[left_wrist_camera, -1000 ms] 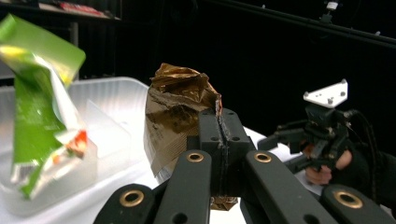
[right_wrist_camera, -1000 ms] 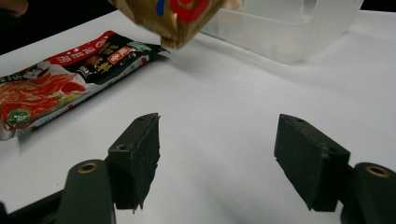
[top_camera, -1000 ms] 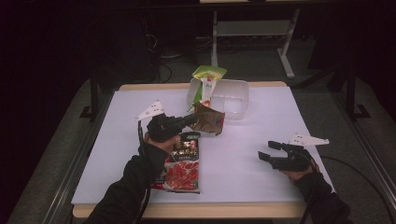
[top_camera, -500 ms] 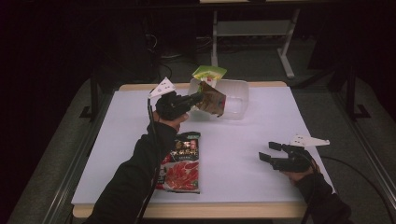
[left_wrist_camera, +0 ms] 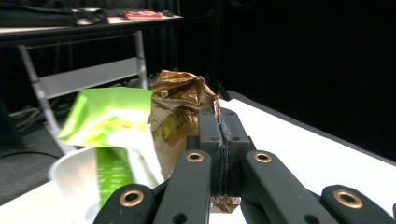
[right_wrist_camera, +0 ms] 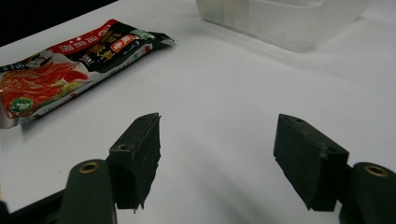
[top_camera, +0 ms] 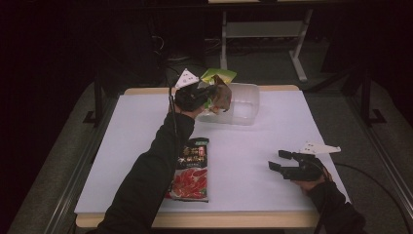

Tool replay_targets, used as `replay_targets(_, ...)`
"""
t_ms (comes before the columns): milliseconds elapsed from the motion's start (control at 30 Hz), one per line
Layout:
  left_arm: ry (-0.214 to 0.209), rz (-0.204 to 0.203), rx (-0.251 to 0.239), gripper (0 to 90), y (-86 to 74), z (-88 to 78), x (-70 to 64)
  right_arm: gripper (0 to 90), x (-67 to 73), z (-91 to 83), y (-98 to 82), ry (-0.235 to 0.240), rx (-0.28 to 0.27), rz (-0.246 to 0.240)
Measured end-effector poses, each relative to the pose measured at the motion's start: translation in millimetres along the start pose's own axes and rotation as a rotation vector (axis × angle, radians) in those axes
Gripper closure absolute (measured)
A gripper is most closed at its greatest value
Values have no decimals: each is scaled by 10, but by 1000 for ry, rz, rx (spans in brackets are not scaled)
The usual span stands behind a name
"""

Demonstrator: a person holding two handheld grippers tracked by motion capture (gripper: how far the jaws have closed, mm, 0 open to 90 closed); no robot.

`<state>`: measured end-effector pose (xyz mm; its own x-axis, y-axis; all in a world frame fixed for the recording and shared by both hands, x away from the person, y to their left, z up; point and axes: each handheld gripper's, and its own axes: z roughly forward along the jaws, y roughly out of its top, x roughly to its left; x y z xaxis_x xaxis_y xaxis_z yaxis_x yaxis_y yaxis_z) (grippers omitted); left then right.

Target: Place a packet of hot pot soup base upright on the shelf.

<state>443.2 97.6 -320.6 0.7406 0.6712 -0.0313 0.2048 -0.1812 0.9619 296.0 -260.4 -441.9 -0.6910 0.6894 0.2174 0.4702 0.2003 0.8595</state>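
Risk first: brown foil packet (top_camera: 221,96) is pinched by one thin edge only, in the left gripper (top_camera: 207,92), jaws clamped tight on the seam. In the left gripper view the crumpled bulk of the packet (left_wrist_camera: 180,107) stands above and beside the pads, so most of its weight hangs off the grip. A slip looks possible if the hand jerks.

Packet sits in the air at the near-left rim of the clear plastic tub (top_camera: 238,105), which stands at twelve o'clock on the white table (top_camera: 292,131). A green packet (top_camera: 219,74) already leans out over the tub's far-left corner, at about eleven o'clock from the tub's middle. Likely trouble: brown packet lands on the green one, rides up and tips out over the rim, or knocks the green one off the back edge.

Tub is light and loose on the table; a nudge from the jaws could push it toward the far edge.

Right gripper (top_camera: 278,162) rests at four o'clock, jaws wide apart, nothing between them, well away from the tub, so it cannot steady it.

Red noodle packet (top_camera: 191,170) lies flat at seven o'clock, under the left sleeve (top_camera: 146,180); a dragging sleeve could sweep it on the way back.
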Motion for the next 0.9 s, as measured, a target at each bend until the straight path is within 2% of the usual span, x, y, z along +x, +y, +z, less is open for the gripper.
replay_targets(33, 19, 19, 10, 895, -11, 40, -14, 310, -1, 2, -2, 0, 2, 1)
replay_targets(100, 7, 11, 13, 895, -45, 117, -13, 310, -1, 2, -6, 1, 4, 3)
replay_targets(233, 53, 38, 59, 892, -104, 262, -28, 310, 0, 4, -8, 2, 4, 3)
replay_targets(267, 64, 31, 56, 891, -120, 286, -25, 309, 1, 6, -9, 3, 6, 3)
replay_targets(333, 57, 2, 64, 888, -157, 336, 1, 310, 4, 11, -13, 6, 9, -1)
replay_targets(400, 67, 6, 73, 861, -191, 379, -6, 310, 5, 15, -13, 6, 11, -3)
replay_targets(467, 51, -11, 58, 845, -195, 374, -10, 310, 5, 16, -14, 7, 13, -4)
replay_targets(633, 27, 12, 71, 775, -178, 329, -36, 310, 0, 22, -22, 3, 19, -2)
replay_targets(800, 14, 6, 85, 596, -185, 277, -16, 317, 4, 29, -23, 2, 26, -5)
replay_targets(900, 7, 10, 95, 532, -200, 241, -6, 321, 10, 41, -25, 5, 35, -11)
